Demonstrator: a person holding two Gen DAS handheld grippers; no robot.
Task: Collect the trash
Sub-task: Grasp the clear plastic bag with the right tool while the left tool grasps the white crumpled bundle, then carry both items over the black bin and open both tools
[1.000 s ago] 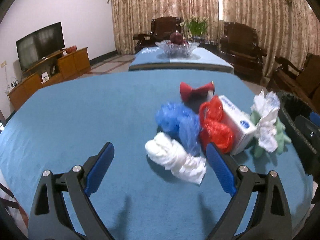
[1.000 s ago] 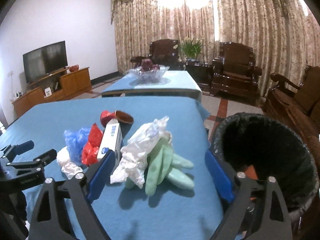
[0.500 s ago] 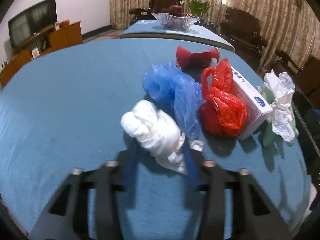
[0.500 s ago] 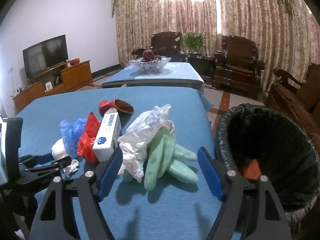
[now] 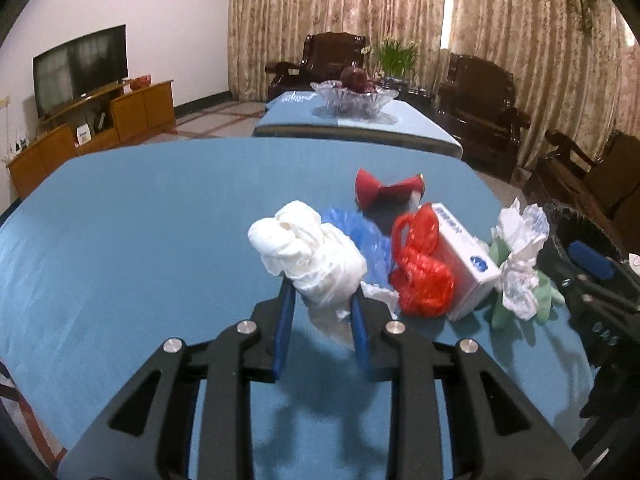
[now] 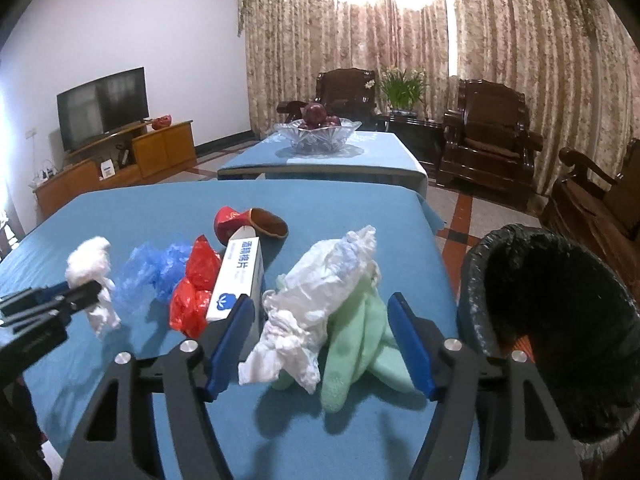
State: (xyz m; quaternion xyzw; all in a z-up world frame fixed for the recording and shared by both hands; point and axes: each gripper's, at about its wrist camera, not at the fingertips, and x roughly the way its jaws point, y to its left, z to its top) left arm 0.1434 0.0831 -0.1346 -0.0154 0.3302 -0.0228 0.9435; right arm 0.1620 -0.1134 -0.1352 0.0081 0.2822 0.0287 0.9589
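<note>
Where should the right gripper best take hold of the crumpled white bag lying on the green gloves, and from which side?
Probably its bunched near end, from above and the near side: the crumpled white bag drapes over the green gloves, between the closing pads of the right gripper.

Both wrist views low, close over table [image 5: 120, 240] — facing curtains [image 6: 360, 60]; share trash pile, right view further right.
</note>
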